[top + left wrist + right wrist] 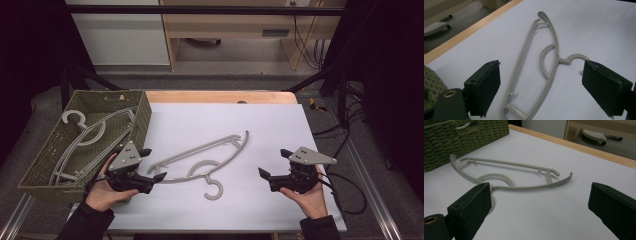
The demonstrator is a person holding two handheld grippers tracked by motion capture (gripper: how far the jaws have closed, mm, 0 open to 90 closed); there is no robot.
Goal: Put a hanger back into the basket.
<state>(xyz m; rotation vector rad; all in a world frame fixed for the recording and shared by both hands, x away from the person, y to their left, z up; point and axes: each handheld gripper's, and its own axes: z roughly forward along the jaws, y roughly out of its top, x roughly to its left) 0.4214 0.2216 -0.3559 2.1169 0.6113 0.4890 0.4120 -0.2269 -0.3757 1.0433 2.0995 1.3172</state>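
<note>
A grey plastic hanger [199, 149] lies flat on the white table top, its hook [215, 190] pointing toward the person. My left gripper [154, 164] is held at the hanger's left end, jaws open; in the left gripper view the hanger [556, 46] stretches away between the two wide-apart pads without touching either of them. My right gripper [271, 162] stands open to the right of the hanger, apart from it. From the right gripper view the hanger [524, 187] lies ahead of the open jaws, with nothing between them.
A green woven basket [145, 120] stands at the table's left with two or more grey hangers [85, 132] inside; its wall [461, 140] is seen beyond the hanger. A wooden table edge [220, 96] runs along the back. Cables trail at the right.
</note>
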